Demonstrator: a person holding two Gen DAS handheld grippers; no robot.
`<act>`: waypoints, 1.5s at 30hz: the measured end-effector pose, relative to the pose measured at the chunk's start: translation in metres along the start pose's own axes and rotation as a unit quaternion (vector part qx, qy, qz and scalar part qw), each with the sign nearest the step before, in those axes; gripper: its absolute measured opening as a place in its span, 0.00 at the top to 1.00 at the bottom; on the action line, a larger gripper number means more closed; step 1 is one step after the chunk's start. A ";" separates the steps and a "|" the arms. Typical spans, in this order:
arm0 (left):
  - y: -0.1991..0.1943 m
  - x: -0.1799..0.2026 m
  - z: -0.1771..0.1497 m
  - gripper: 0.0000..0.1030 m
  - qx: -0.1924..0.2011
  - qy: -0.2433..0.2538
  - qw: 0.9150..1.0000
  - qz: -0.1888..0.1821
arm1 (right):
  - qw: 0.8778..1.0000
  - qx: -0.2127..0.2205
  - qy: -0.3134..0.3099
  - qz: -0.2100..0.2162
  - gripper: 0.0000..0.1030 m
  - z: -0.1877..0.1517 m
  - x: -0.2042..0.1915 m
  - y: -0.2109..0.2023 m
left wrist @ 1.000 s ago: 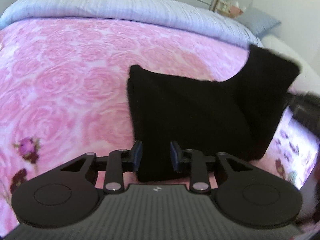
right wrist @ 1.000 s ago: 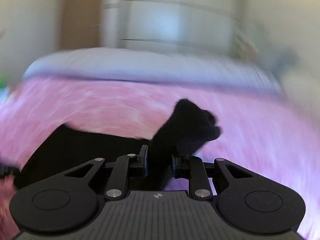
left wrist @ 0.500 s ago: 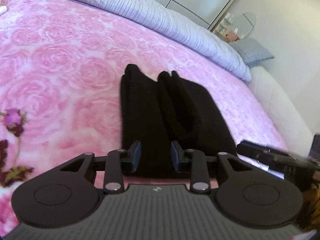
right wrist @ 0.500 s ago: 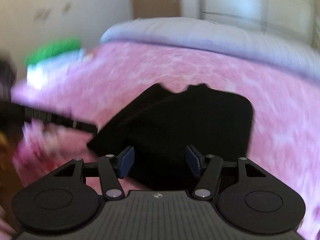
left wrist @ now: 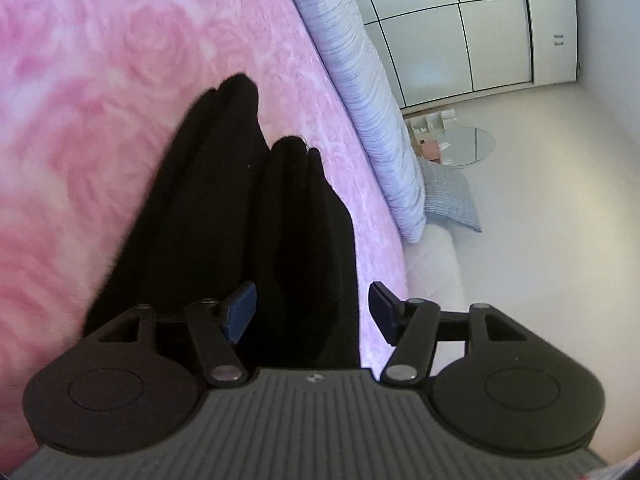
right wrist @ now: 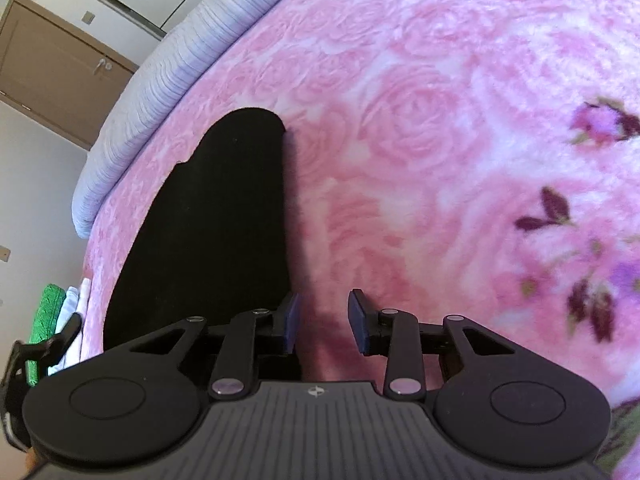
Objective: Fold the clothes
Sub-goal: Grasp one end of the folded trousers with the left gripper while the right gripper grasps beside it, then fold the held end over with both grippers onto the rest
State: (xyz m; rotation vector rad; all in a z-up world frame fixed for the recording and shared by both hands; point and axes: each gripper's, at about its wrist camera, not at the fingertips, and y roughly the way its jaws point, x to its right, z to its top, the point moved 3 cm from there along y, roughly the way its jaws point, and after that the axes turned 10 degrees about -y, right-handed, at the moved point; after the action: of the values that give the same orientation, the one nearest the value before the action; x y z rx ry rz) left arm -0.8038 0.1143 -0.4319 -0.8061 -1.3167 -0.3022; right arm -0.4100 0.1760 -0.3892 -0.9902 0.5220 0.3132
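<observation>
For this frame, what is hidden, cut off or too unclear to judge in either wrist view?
- Folded black garment, left wrist view: its near end is hidden behind the left tool.
- Same garment, right wrist view: near end covered by the right tool; too dark to count layers.
- Green and white stack, right wrist view: cut by the left edge, unidentifiable.
- Small items by the round mirror, left wrist view: too small.

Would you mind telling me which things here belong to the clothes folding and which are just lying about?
Part of the job:
- black garment, folded on the pink blanket
- left gripper, open
- right gripper, open

Just lying about:
- blue pillow
- round mirror
- green cloth
- wooden door
</observation>
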 end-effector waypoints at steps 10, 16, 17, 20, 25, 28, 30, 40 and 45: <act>0.039 0.014 0.019 0.45 -0.035 0.089 0.994 0.056 | 1.000 -0.002 0.005 0.002 0.66 0.005 0.008 0.003; 0.053 0.015 0.017 0.54 -0.078 0.115 0.989 0.043 | 1.000 -0.002 0.002 0.006 0.67 0.006 0.008 0.006; 0.053 0.016 0.015 0.69 -0.077 0.122 0.988 0.047 | 1.000 -0.001 0.002 0.006 0.67 0.007 0.008 0.006; 0.044 0.023 0.008 0.84 -0.058 0.148 0.986 0.044 | 1.000 -0.003 -0.002 0.004 0.67 0.009 0.006 0.009; -0.005 0.071 -0.007 0.85 0.009 0.298 0.954 0.043 | 0.998 -0.015 -0.066 -0.010 0.77 0.011 -0.023 0.008; -0.030 0.064 -0.003 0.85 0.025 0.305 0.950 0.053 | 0.990 -0.008 -0.140 -0.020 0.77 0.005 -0.055 0.004; -0.034 0.037 0.005 0.85 0.027 0.272 0.958 0.088 | 0.982 -0.003 -0.185 -0.029 0.77 -0.001 -0.073 0.003; -0.039 0.018 0.003 0.83 0.029 0.235 0.964 0.123 | 0.954 -0.010 -0.291 -0.077 0.77 -0.013 -0.104 0.013; -0.062 0.040 -0.005 0.84 0.081 0.246 0.959 0.114 | 0.973 0.005 -0.225 -0.054 0.72 -0.005 -0.088 -0.002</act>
State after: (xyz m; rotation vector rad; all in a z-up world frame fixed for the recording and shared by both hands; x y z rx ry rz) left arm -0.8286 0.0770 -0.3725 -0.6792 -0.7616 -0.1899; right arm -0.4839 0.1693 -0.3415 -0.8977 0.0560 0.4221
